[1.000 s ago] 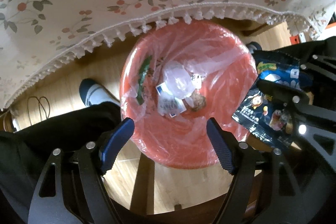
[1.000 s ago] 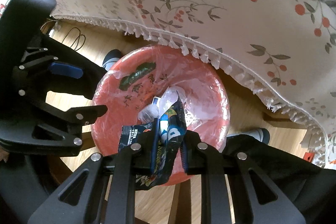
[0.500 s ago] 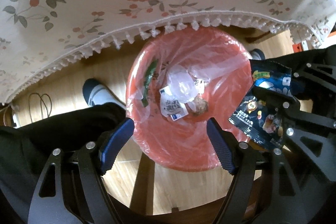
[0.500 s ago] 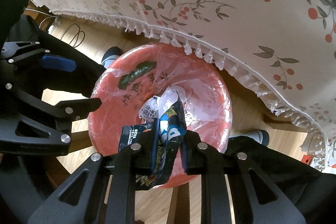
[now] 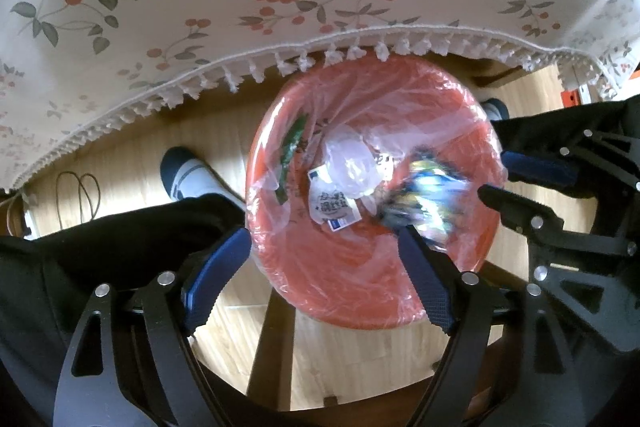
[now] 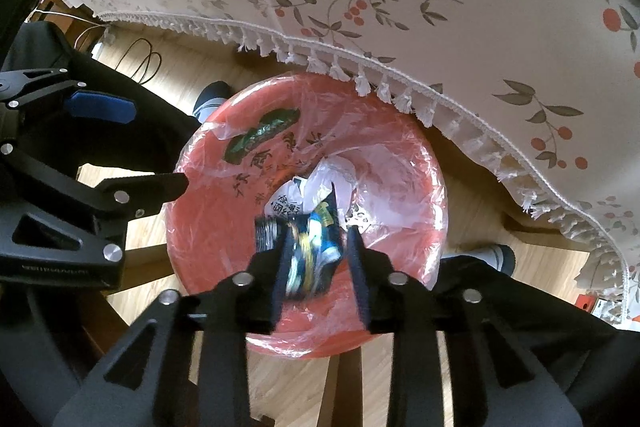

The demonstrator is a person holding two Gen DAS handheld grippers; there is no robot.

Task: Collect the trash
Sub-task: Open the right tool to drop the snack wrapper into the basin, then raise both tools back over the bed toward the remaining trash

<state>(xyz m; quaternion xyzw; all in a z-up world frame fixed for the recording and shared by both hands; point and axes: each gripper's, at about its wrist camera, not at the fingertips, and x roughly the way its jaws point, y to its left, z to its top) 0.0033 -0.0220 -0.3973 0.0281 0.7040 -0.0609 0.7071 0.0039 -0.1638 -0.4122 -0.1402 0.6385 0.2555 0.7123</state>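
The right tongs (image 6: pixel 316 267) had just been opening, releasing the blurred blue snack wrapper (image 6: pixel 316 247) over the red plastic-lined bin (image 6: pixel 208 219); the left tongs (image 5: pixel 320 287) stood wide, empty.

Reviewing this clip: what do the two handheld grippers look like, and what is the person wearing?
Both the left gripper and the right gripper are matte black linkage frames with cut-out arms and silver rivets. Their fingers carry blue, finely ribbed pads. No cables show on them. The person wears black trousers and grey-white socks with dark toes.
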